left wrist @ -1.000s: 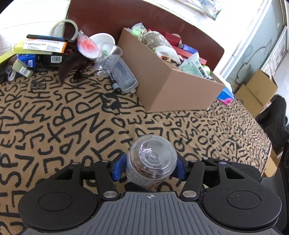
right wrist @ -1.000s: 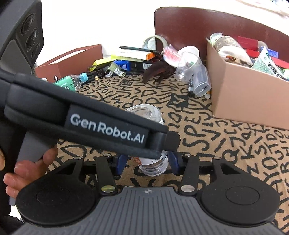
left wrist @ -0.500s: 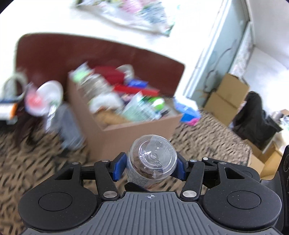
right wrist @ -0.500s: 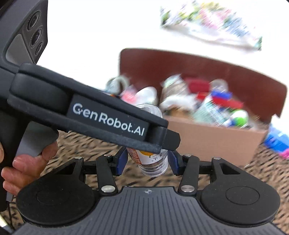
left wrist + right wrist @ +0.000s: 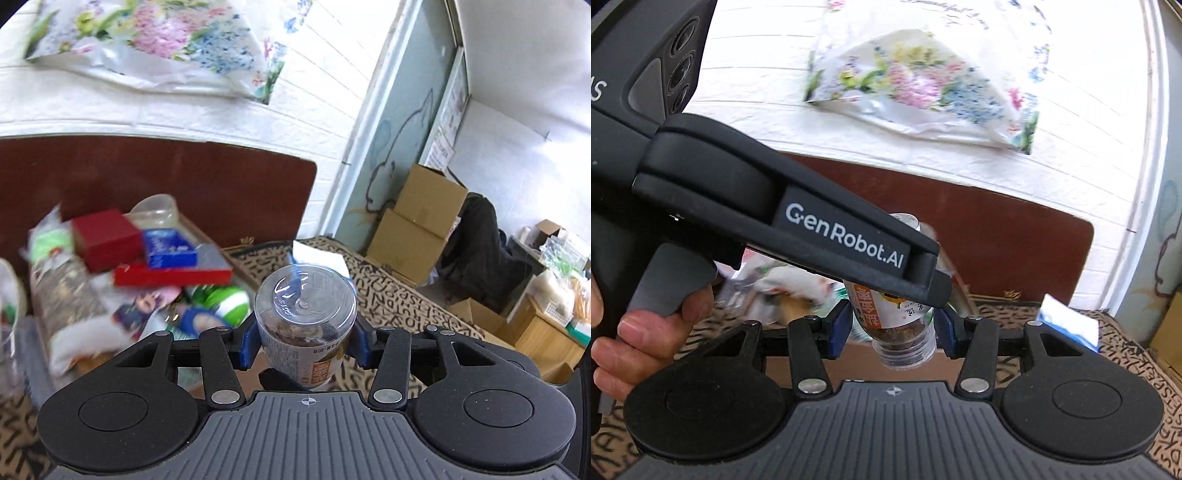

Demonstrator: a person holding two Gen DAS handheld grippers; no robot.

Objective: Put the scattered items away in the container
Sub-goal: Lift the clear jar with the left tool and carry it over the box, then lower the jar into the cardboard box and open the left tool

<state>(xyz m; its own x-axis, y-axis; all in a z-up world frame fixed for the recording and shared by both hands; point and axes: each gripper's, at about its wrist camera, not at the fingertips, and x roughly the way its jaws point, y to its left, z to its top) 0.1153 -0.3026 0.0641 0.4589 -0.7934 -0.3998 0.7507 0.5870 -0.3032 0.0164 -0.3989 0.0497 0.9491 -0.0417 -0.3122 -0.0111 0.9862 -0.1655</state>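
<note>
A clear plastic jar [image 5: 304,306] with brown contents and an orange label hangs in the air, gripped from two sides. My left gripper [image 5: 303,343] is closing, its blue pads pressed on the jar just below the lid. My right gripper [image 5: 892,328] is shut on the same jar [image 5: 886,314] near its bottom. In the right wrist view the left gripper's black body [image 5: 842,240] crosses over the jar, held by a person's hand [image 5: 646,332]. The cardboard box [image 5: 860,363] lies just ahead and below, packed with a red box [image 5: 105,236], a blue box [image 5: 168,247] and packets.
A dark brown headboard [image 5: 184,177] stands behind the box. The letter-patterned cover [image 5: 399,295] stretches right. Stacked cardboard cartons [image 5: 417,225] and a dark garment [image 5: 476,243] stand by the wall at right. A floral bag [image 5: 159,40] hangs on the white wall.
Both grippers have lifted the jar off the patterned cover and carried it up and toward the cardboard box, which now sits close below. The left gripper has rolled somewhat.
</note>
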